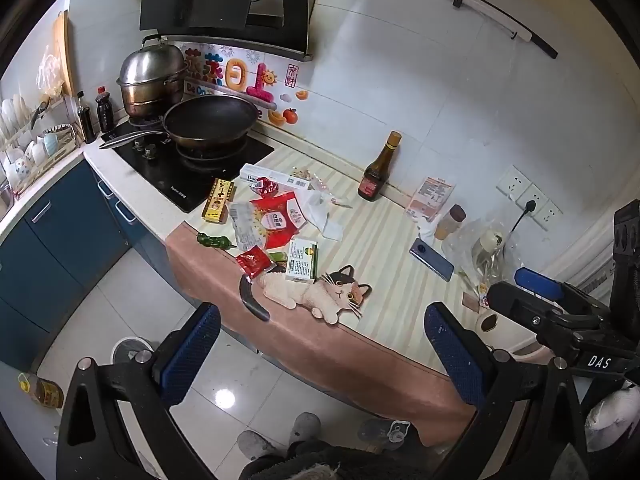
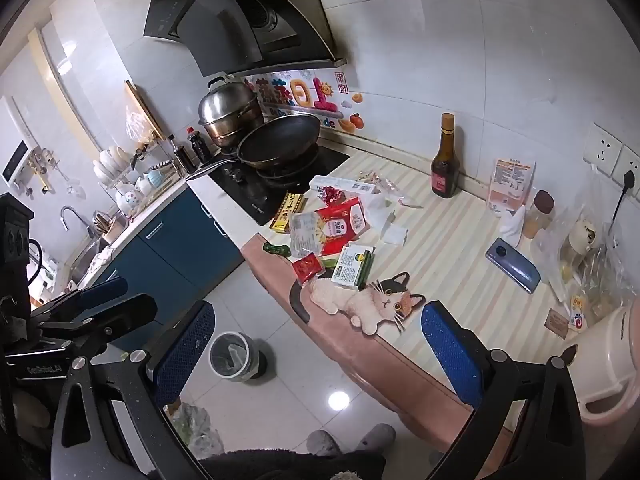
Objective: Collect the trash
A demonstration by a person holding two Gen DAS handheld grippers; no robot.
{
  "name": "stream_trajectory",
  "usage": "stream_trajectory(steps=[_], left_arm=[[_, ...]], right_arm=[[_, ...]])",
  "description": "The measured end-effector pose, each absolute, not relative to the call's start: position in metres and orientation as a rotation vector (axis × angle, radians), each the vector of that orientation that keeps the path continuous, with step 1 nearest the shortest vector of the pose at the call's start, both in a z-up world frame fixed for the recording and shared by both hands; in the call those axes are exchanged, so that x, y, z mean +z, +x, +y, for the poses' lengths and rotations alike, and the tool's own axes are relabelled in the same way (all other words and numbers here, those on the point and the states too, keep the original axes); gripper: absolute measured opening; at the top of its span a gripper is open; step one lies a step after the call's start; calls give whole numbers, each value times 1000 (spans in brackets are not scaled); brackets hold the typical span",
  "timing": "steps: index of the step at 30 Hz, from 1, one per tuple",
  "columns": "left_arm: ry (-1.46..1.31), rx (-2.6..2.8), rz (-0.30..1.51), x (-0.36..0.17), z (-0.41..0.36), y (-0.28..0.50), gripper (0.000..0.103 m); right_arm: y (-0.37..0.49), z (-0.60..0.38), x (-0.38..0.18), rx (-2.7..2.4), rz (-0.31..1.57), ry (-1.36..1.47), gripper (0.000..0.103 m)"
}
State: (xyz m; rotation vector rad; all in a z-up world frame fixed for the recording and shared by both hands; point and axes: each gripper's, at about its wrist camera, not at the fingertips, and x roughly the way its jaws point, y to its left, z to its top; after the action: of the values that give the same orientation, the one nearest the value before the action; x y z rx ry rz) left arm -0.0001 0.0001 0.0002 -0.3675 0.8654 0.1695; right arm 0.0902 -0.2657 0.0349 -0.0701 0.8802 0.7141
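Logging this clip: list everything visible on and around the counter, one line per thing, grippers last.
wok: 1, black, on stove
steamer pot: 1, steel, behind wok
range hood: 1, black, above stove
sauce bottle: 1, dark, by wall
phone: 1, blue, counter right
wrapper pile: several, mostly red and white, beside stove
green box: 1, green-white, above cat print
yellow box: 1, yellow, by stove edge
green pepper: 1, counter edge
tissue: 1, white, right of pile
cat mat: 1, striped, covers counter
bin: 1, dark, on floor
left gripper: open, empty
right gripper: open, empty
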Motion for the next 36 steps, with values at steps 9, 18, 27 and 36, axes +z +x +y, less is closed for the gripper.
stream_trajectory(steps=[9, 18, 27, 36], left_arm=[[-371, 159, 865, -1, -2, 2, 103], [-375, 155, 864, 3, -6, 2, 103], [-380, 151, 859, 8, -6, 10, 103], [-382, 148, 853, 9, -8, 11, 103]], right_arm=[[90, -264, 33, 714, 882, -71, 103], [91, -265, 32, 717, 884, -64, 103], [89, -263, 32, 721, 885, -64, 103], [87, -261, 32, 721, 884, -62, 103]])
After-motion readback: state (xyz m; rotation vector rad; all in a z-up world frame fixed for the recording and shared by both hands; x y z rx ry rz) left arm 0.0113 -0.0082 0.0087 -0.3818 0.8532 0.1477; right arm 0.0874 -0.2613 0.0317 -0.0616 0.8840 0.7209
